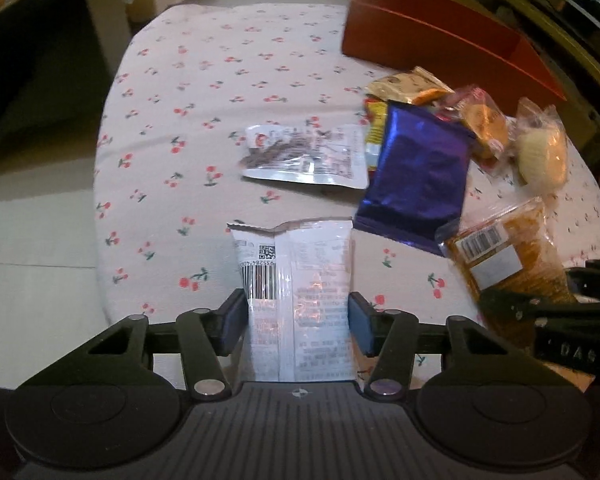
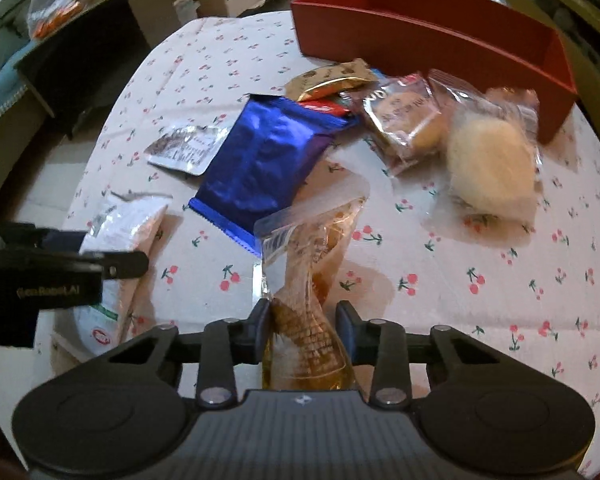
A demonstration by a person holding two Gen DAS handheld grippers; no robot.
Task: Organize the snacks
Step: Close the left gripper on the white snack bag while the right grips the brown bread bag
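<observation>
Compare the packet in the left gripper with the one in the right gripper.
The white packet is opaque and printed with a barcode and text; the clear packet shows golden-brown snack inside. The white packet lies flat, the clear packet is pinched narrow at the grip. Both are clamped between fingers over the cherry-print tablecloth.

The left hand-held gripper (image 1: 298, 320) points forward over the counter, its blue-padded fingers (image 1: 358, 324) pressed against both sides of a white packet. The right hand-held gripper (image 2: 303, 326), just beside it on the right, pinches a clear amber packet between narrowly spaced fingers (image 2: 346, 322).
</observation>
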